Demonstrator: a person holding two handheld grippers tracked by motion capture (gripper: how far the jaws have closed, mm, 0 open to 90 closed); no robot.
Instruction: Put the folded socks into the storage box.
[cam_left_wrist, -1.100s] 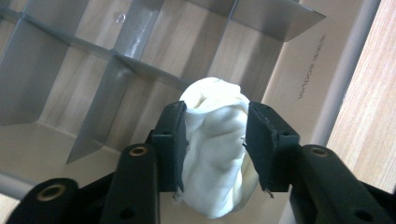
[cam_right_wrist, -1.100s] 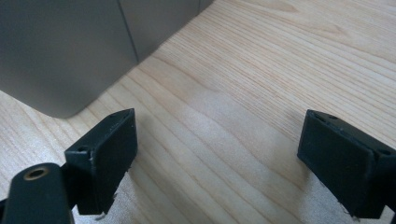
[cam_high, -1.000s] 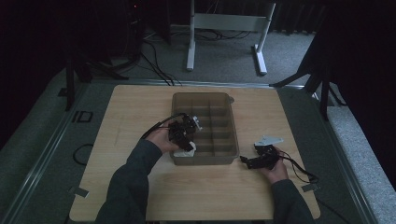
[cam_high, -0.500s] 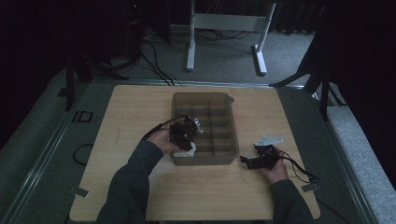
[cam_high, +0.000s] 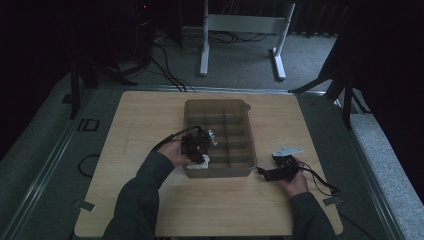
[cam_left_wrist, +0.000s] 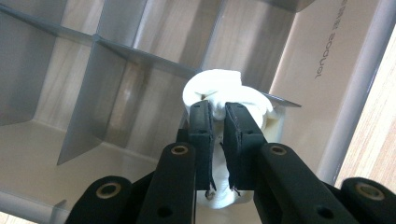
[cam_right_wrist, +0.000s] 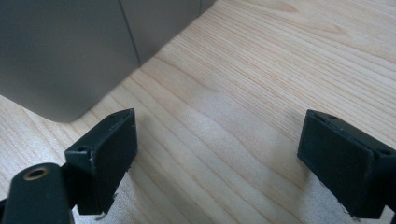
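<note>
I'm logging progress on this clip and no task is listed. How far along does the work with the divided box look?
Done: the left tongs are shut on a white knotted piece, held over the grey divided box at its near left corner. In hand: lowering it into a compartment, probably. Left: release; the compartments in sight look empty. The right tongs rest open on the wooden table beside the box.
</note>
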